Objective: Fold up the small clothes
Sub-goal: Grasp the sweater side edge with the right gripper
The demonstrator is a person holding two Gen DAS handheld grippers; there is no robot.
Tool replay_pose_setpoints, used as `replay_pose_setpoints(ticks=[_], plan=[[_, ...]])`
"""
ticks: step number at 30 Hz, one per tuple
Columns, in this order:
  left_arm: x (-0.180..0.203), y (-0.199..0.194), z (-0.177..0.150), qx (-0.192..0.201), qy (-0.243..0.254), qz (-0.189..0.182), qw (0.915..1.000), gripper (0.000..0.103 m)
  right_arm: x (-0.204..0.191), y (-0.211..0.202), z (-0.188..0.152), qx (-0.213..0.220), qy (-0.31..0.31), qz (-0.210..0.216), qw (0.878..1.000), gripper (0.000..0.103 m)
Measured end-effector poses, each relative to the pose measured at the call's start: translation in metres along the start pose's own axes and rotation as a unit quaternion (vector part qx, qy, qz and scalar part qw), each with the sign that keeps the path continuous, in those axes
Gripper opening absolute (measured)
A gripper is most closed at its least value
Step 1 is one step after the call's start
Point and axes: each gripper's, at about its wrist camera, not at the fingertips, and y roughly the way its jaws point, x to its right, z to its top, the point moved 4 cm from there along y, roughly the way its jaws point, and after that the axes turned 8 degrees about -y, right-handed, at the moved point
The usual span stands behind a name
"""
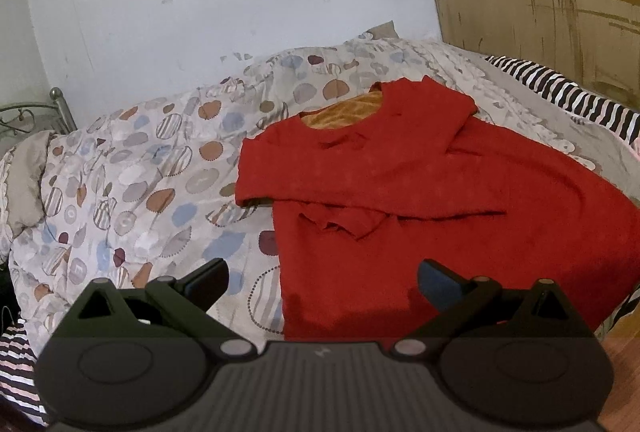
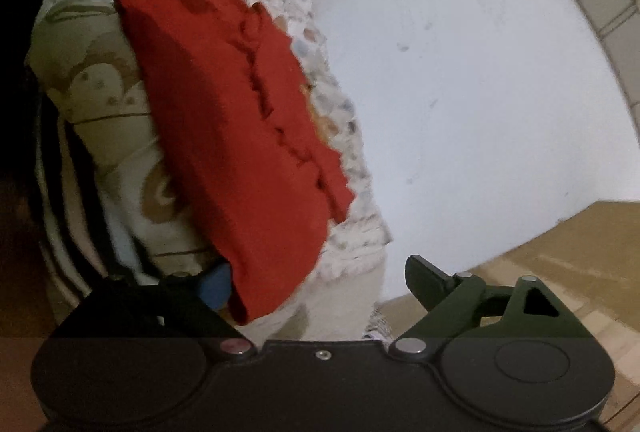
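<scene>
- While nothing is being held, the left gripper (image 1: 322, 282) is being kept spread wide, fingers well apart, just above the near hem of the red sweater (image 1: 420, 199).
- Its right finger (image 1: 438, 286) is being shown over red cloth; its left finger (image 1: 208, 282) is being shown over the patterned duvet (image 1: 132, 175), so the sweater's left edge is being straddled.
- From the left gripper, the sweater is lying ahead and to the right, long axis running away from the gripper toward the neck opening (image 1: 344, 111) at the far end.
- One sleeve (image 1: 360, 187) is being seen already laid across the body, crosswise to that axis; some ragged folds are being seen near the middle.
- The right gripper (image 2: 318, 286) is also being held spread, nothing pinched.
- Its left finger (image 2: 214, 288) is being shown touching or just beside the sweater's (image 2: 224, 103) near corner, partly tucked behind the cloth; contact cannot be told for sure. Its right finger (image 2: 424, 280) is being held clear of the cloth, over the bed edge.
- In the right wrist view the sweater is stretching away up and to the left; picture is blurred.
- Judgement: both grippers are being placed at the hem end, the right one nearer to a corner; next fold is likely being set up hem toward neck, along the long axis.
- Risk, as judged: crossed sleeve slipping out when the hem is being lifted.
</scene>
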Motion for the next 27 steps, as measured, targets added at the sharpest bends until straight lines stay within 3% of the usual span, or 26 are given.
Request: replay_pose_setpoints(ticks=[6, 13, 16, 18, 20, 21, 22, 24, 27], plan=[[-0.002, 0.000, -0.003, -0.002, 0.002, 0.000, 1.0000, 0.103, -0.010, 0.002, 0.001, 0.016, -0.029, 0.031, 0.999, 0.091], [-0.004, 0.006, -0.005, -0.013, -0.008, -0.005, 0.9999, 0.103, -0.017, 0.006, 0.007, 0.019, -0.026, 0.018, 0.999, 0.088], [-0.001, 0.004, -0.005, -0.010, -0.007, -0.014, 0.9998, 0.103, -0.006, 0.014, 0.016, 0.034, -0.004, 0.039, 0.999, 0.061], [-0.001, 0.002, -0.005, -0.004, -0.004, -0.023, 0.9997, 0.103, 0.003, 0.018, 0.023, 0.044, 0.016, 0.059, 0.997, 0.056], [0.001, 0.000, -0.004, 0.000, -0.005, -0.033, 0.9995, 0.103, 0.014, 0.024, 0.029, 0.046, 0.038, 0.092, 0.994, 0.032], [0.002, -0.001, -0.004, 0.004, -0.005, -0.041, 0.9991, 0.103, 0.021, 0.028, 0.032, 0.047, 0.061, 0.117, 0.990, 0.015], [0.003, -0.002, -0.004, 0.010, -0.004, -0.053, 0.9986, 0.103, 0.032, 0.032, 0.035, 0.046, 0.093, 0.144, 0.984, 0.010], [0.009, -0.008, -0.007, 0.035, 0.002, -0.076, 0.9965, 0.103, 0.048, 0.040, 0.040, 0.039, 0.146, 0.187, 0.971, 0.010], [0.028, -0.018, -0.017, 0.080, 0.039, -0.104, 0.9906, 0.103, 0.074, 0.053, 0.046, 0.035, 0.217, 0.213, 0.952, 0.010]])
